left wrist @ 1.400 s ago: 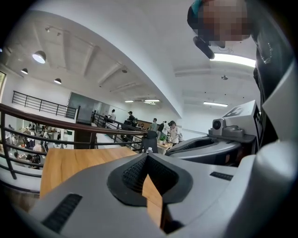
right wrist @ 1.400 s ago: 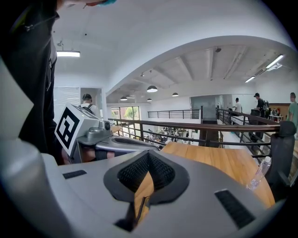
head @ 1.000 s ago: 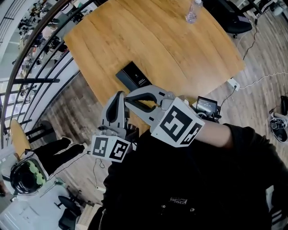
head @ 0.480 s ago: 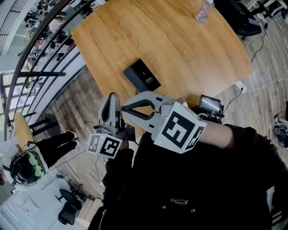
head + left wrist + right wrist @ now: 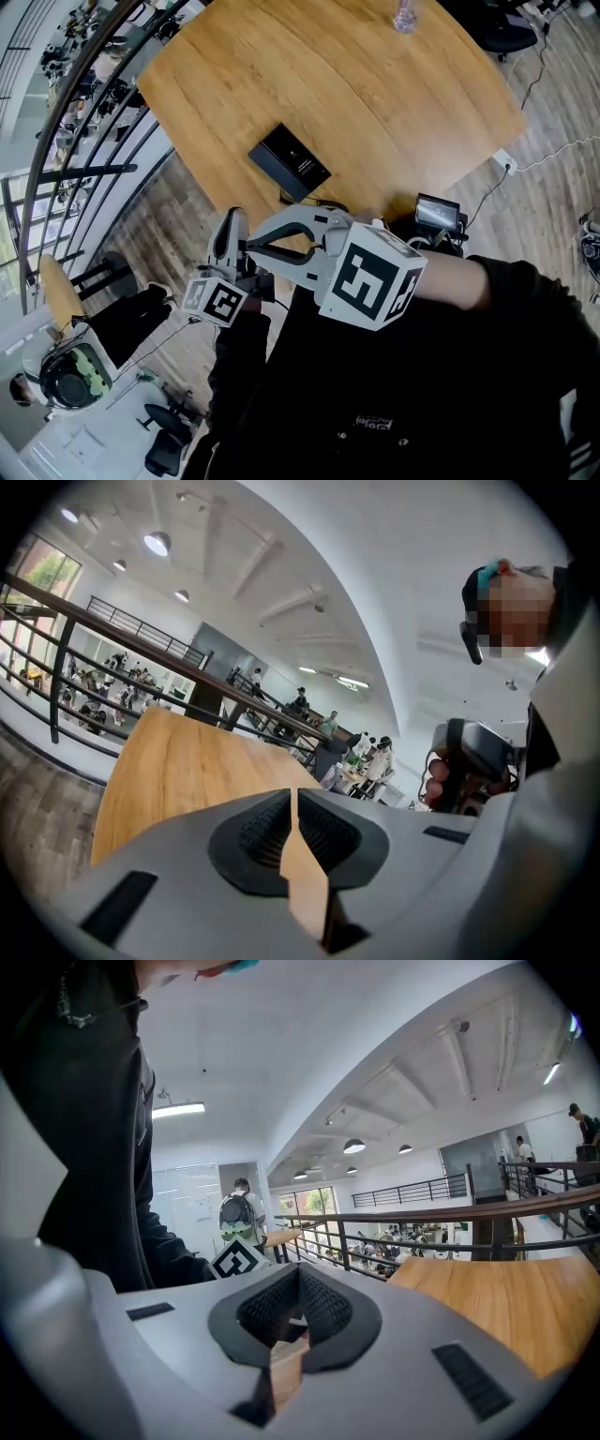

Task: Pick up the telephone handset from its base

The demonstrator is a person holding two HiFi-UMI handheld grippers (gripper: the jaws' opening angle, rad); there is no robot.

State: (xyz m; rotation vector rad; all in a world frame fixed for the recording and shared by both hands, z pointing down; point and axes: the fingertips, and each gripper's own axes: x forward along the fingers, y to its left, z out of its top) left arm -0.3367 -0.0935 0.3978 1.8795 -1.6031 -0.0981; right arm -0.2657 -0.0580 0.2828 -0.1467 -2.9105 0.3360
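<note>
Left gripper (image 5: 234, 217) has dropped a little and slid toward the left of the head view over the last second, while the right gripper (image 5: 249, 246) has hardly shifted. The view itself has swung, so the water bottle (image 5: 405, 14) at the table's far edge is now cut by the top of the frame. Both tools are held off the table (image 5: 375, 84), over the wooden floor (image 5: 178, 211) on the person's side of its near edge, the left one standing upright with the right one's tips just beside it. In the left gripper view the left gripper (image 5: 294, 803) has its jaws pressed together with nothing between them. In the right gripper view the right gripper (image 5: 299, 1274) also has its tips meeting and holds nothing. The black telephone (image 5: 289, 162) lies flat on the table close to the near edge, about midway along it, well apart from both tools. Its handset cannot be told from the base at this size. A metal railing (image 5: 94, 122) runs past the table's left corner.
</note>
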